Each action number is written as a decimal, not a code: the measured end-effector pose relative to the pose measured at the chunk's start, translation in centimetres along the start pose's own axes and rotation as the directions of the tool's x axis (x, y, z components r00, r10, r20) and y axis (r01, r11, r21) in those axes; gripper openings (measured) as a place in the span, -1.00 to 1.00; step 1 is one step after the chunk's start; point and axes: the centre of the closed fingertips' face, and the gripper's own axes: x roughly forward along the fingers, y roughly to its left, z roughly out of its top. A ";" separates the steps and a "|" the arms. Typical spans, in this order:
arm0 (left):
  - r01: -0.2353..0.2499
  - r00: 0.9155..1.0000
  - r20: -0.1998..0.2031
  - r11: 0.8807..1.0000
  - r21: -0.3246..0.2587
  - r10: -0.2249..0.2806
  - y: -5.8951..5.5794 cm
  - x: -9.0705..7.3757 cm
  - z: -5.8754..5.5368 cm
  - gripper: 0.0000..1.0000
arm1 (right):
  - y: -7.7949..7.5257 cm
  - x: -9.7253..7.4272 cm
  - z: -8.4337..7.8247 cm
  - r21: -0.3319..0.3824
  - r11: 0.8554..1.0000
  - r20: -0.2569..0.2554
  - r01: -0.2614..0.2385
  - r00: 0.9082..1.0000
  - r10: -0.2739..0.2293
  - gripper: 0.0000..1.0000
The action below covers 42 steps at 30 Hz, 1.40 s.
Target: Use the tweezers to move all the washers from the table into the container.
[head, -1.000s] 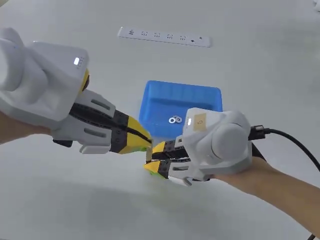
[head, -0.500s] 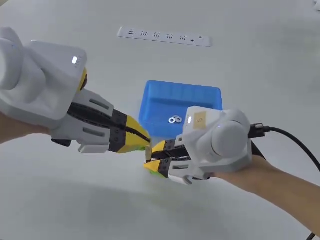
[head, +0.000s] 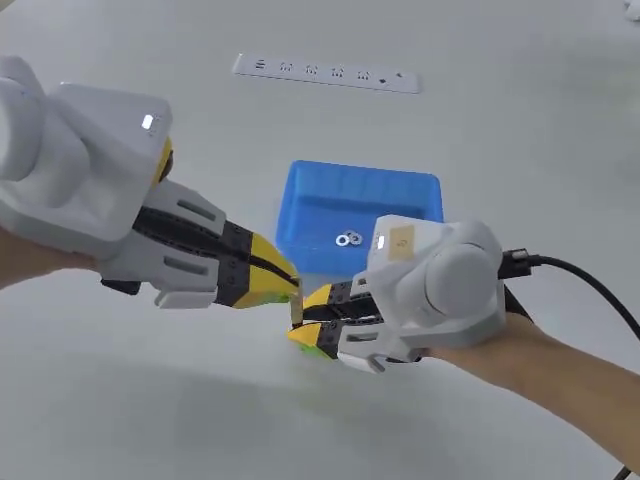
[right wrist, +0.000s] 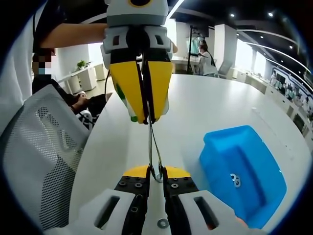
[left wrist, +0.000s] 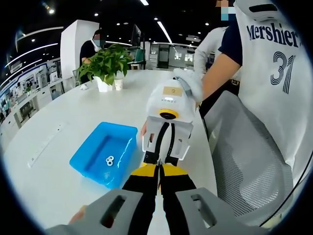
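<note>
Evidently left gripper (right wrist: pixel 146 119) and right gripper (right wrist: pixel 156 172) jaws both pinched the tweezers (right wrist: pixel 149 147); probably springy, slick; hold mid-leg, lightly.

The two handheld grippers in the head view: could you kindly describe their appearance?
The left gripper and right gripper have white housings, black linkages and yellow-tipped tongs, each with a small white light. The right carries a tan label and a black cable.

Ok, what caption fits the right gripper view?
Left gripper and right gripper pinch thin metal tweezers beside a blue plastic tray holding silver washers.
</note>
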 end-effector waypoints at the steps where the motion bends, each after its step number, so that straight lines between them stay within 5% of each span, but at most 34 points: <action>1: -0.001 1.000 -0.001 1.000 -0.002 0.001 0.0 0.0 0.0 -0.89 | 0.0 0.0 0.0 -0.003 1.000 -0.001 0.001 1.000 -0.001 -0.77; 20: 0.012 1.000 -0.003 1.000 0.010 -0.012 -0.3 -0.4 0.6 -0.90 | 0.2 -0.3 0.7 -0.016 1.000 0.005 -0.010 1.000 0.010 -0.80; 42: -0.014 0.999 0.033 0.985 0.169 0.008 1.6 -2.1 7.2 -0.90 | -3.4 -5.4 4.9 -0.087 0.990 0.059 0.112 0.993 -0.107 -0.80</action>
